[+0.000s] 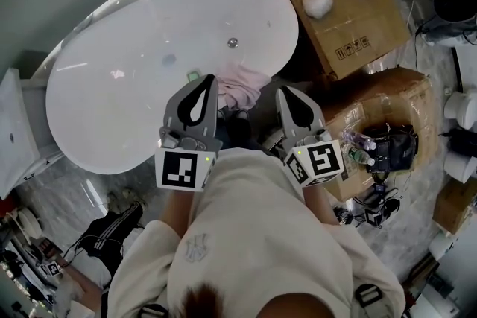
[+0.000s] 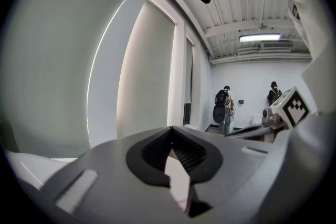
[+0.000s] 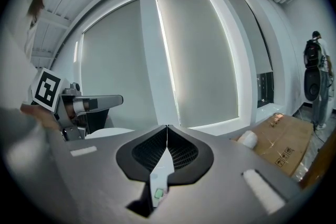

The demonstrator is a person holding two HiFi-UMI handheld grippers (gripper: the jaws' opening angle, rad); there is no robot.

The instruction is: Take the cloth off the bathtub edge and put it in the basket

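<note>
Closest to us is our own pale shirt [image 1: 253, 234], with both arms held out in front. Our left gripper [image 1: 210, 80] points forward over the near rim of the bathtub [image 1: 112, 100]. Its fingers are clenched tip to tip with nothing between them. Our right gripper [image 1: 282, 91] sits beside it, a little apart, and its fingers are likewise pressed together and empty.

Just past the two tips, in the gap between them, the pink cloth [image 1: 240, 86] lies bunched on the bathtub edge. We cannot tell whether either gripper touches it.

Beyond the cloth the white oval bathtub opens out to our left, its drain [image 1: 232, 43] near the middle. To the right of the bathtub stands a cardboard box [image 1: 358, 26] with a white ball [image 1: 319, 1] on top.

Farther off, pale window blinds [image 3: 205, 55] rise behind the bathtub, and two people [image 2: 227, 107] stand at the far end of the room.
</note>
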